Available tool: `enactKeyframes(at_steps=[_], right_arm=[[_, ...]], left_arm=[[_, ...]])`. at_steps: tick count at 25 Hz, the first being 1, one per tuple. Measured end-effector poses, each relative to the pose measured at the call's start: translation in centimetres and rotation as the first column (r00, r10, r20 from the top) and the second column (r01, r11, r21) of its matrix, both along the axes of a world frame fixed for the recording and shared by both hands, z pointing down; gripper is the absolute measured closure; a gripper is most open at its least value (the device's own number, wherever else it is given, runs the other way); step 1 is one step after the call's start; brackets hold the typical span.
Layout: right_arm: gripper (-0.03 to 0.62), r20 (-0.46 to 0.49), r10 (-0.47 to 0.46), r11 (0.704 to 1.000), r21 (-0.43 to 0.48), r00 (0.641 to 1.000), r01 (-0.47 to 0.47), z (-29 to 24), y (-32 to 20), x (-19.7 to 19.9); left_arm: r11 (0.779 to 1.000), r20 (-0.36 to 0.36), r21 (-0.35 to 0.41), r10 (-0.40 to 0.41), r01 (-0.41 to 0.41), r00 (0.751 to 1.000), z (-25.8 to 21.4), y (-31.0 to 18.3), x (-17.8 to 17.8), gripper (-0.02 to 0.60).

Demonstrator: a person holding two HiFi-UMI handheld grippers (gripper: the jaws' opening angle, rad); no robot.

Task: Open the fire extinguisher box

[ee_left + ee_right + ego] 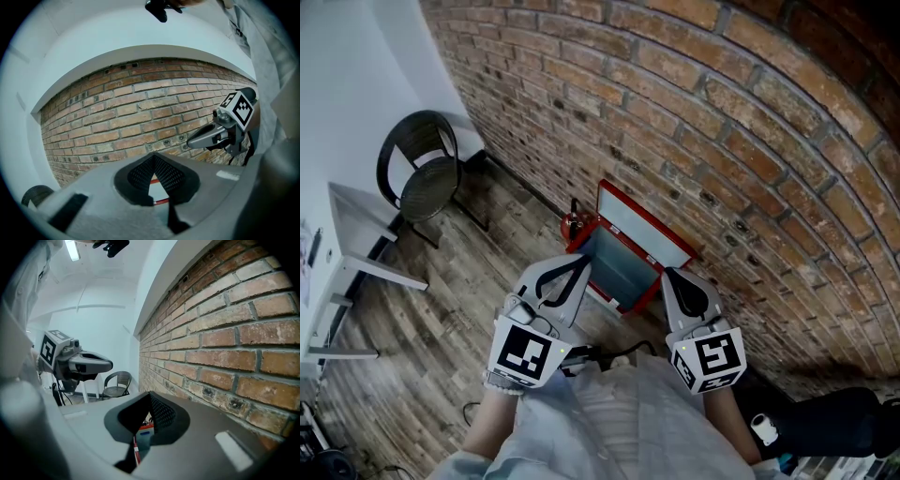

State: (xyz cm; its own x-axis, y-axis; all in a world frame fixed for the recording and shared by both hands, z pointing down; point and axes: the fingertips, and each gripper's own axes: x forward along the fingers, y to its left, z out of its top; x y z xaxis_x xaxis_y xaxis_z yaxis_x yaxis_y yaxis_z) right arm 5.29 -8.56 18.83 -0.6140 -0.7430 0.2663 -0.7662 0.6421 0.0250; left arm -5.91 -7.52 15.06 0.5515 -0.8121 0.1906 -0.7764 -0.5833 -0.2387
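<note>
Between left tongs [579, 265] and right tongs [672, 277] | fire extinguisher box [623, 267], apparently open

Fire extinguisher box [623, 264] on floor [441, 309] against brick wall [722, 122], chair [427, 183] left of it, table [356, 211] further left

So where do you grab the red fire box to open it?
Probably the red front edge of the fire extinguisher box, the side facing the room, coming from above and in front. Its far side stands against the brick wall, so any hinge is likely back there. No handle shows in these views.
</note>
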Motion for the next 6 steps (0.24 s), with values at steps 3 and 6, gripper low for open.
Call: enactKeyframes(at_steps=[3,6], right_arm=[[0.588,-0.002,-0.002,1.000,-0.002,1.000,0.002,0.14,-0.01,-0.10],[0.588,-0.003,-0.003,1.000,-0.004,1.000,0.003,0.21,-0.05,-0.21]], left_arm=[[1.000,-0.004,-0.001,-0.001,0.001,1.000,0.10,-0.03,-0.05,0.583],[1.000,-0.001,0.000,0.001,-0.001,1.000,0.11,-0.04,-0.12,0.583]])
